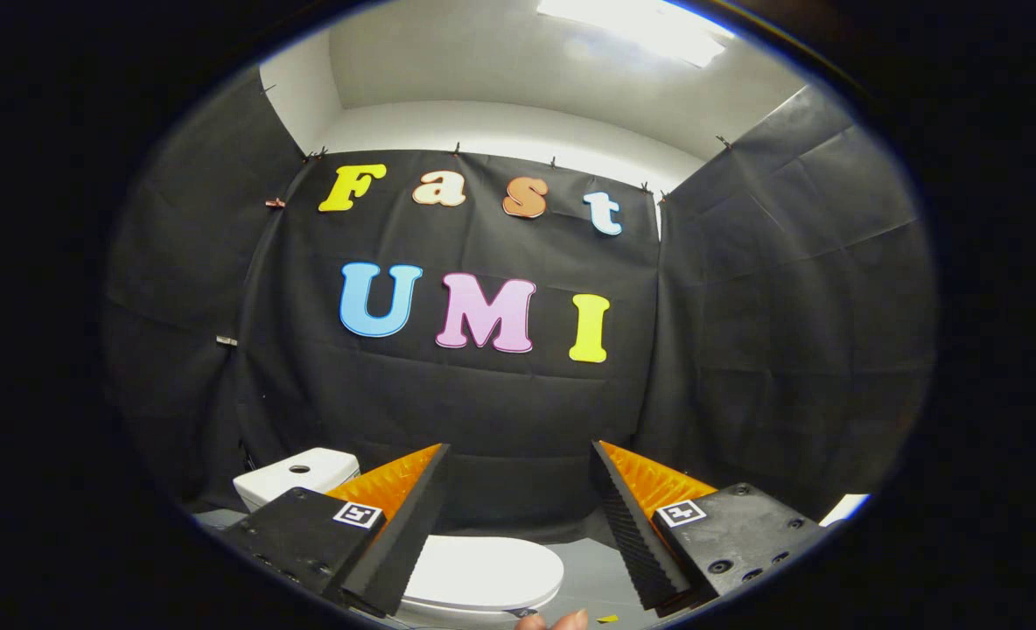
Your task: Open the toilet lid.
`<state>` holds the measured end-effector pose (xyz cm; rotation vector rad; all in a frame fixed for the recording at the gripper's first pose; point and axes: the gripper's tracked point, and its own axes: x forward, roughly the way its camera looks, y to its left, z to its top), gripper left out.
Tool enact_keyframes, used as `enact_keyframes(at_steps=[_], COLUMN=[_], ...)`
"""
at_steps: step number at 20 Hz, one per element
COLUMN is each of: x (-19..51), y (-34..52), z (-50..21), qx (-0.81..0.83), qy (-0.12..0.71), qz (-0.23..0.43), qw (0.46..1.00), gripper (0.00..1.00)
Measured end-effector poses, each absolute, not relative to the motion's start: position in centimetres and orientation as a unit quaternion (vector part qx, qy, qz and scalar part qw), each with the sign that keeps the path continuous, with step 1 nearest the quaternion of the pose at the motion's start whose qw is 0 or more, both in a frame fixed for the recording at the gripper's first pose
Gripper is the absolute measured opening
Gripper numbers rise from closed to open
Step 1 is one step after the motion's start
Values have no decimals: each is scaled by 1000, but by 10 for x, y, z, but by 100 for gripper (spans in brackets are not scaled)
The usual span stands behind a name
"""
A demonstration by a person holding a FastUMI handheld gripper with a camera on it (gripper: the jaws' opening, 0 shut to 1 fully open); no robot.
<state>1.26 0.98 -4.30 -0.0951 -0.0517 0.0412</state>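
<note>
The gripper [518, 516] sits low in the frame with its two fingers spread wide apart and nothing between them but open air; the left finger [400, 534] and the right finger [636, 534] each show a black ribbed inner face backed with orange. Below and between them, toward the lower middle of the frame, lies the white toilet lid [483, 570], closed flat on the bowl and partly hidden behind the left finger. The white toilet tank [295, 474] stands at the lower left, behind the left finger's black mount. At the very bottom edge, just right of the lid, fingertips of a hand [553, 622] peek in. The grey floor [588, 577] shows beside the toilet.
</note>
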Motion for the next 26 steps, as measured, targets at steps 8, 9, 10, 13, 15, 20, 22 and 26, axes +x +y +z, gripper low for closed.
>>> enact_keyframes(at_steps=[8,9,10,13,15,20,22,26], x=[27,29,32,36,37,45,48,53], y=[9,10,11,12,14,2,-5,-19], z=[-108,-119,-131,-169,-195,-261,-283,-335], qx=[-50,-53,-54,-48,-27,34,69,179], qy=[-38,-35,-30,-8,10,74,99,174], qz=[47,54,61,82,100,115,115,115], qw=[997,997,996,995,995,990,986,961], gripper=[98,98,98,98,98,98,99,98])
